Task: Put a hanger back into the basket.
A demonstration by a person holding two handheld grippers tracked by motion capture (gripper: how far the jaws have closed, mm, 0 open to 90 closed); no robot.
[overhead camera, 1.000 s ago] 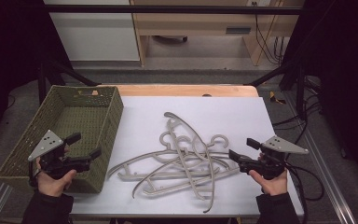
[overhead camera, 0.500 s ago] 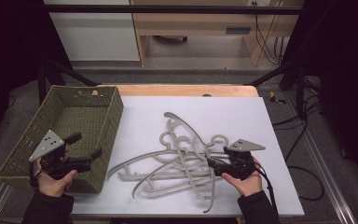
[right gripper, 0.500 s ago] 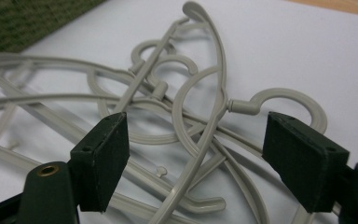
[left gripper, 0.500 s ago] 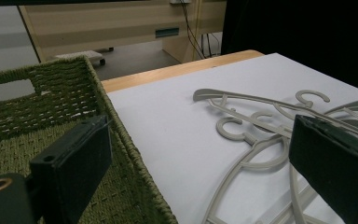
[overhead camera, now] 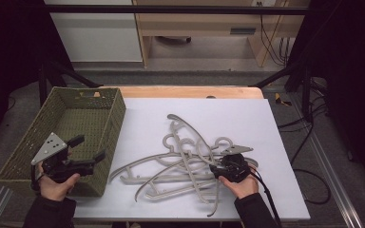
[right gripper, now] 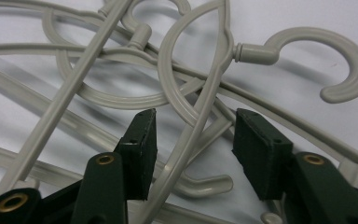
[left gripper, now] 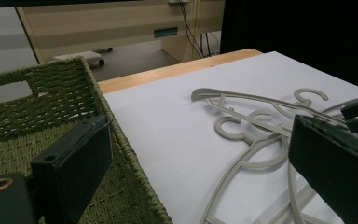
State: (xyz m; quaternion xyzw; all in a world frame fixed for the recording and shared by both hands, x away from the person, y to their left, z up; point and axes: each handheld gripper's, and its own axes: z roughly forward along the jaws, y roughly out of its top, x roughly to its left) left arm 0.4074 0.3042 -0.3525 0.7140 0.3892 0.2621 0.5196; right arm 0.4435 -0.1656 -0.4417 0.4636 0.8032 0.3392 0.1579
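Grasp step in hand: the right tool (right gripper: pixel 193 154), its jaws just closing but not yet pressing, straddles one arm of the tangled hangers (overhead camera: pixel 190 161) on the bench (overhead camera: pixel 285 142); next, clamp and lift toward the basket (overhead camera: pixel 116 107), where the left tool (overhead camera: pixel 89 151) waits released.

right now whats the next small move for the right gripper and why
Probably close the jaws the rest of the way. The right gripper sits low in the pile of grey hangers, its jaws have just been closing, and a hanger arm runs between the pads without either pad pressing it yet.
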